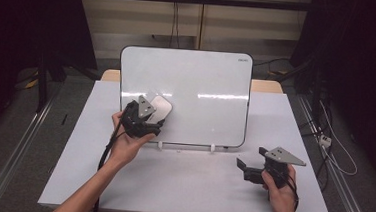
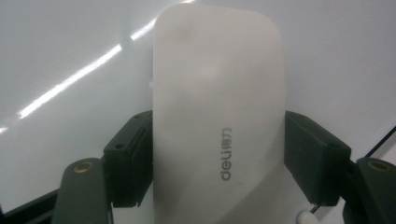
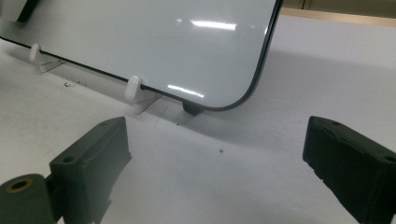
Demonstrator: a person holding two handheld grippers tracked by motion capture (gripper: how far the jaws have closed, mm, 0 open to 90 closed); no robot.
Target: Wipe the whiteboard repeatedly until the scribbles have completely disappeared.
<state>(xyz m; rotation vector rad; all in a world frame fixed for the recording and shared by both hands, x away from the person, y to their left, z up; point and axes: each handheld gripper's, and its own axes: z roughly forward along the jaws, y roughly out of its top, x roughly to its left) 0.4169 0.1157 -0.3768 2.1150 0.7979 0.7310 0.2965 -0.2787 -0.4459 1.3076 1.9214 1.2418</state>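
So the white eraser (image 2: 218, 116) is clamped flat-sided between the left gripper (image 1: 151, 117) jaws, pressed against the whiteboard (image 1: 202, 87) face, down at about 7 o'clock on the board. It's got grey "deli" lettering on its back. The board stands tilted back on the surface (image 1: 180, 185), propped on little white clips (image 3: 134, 88) along its bottom edge, glare streaks across it. The right gripper (image 1: 252, 163) sits low at around 4 o'clock from the board, well apart from it, jaws spread wide with nothing in them, hovering just over the surface and pointing toward the board's lower corner.
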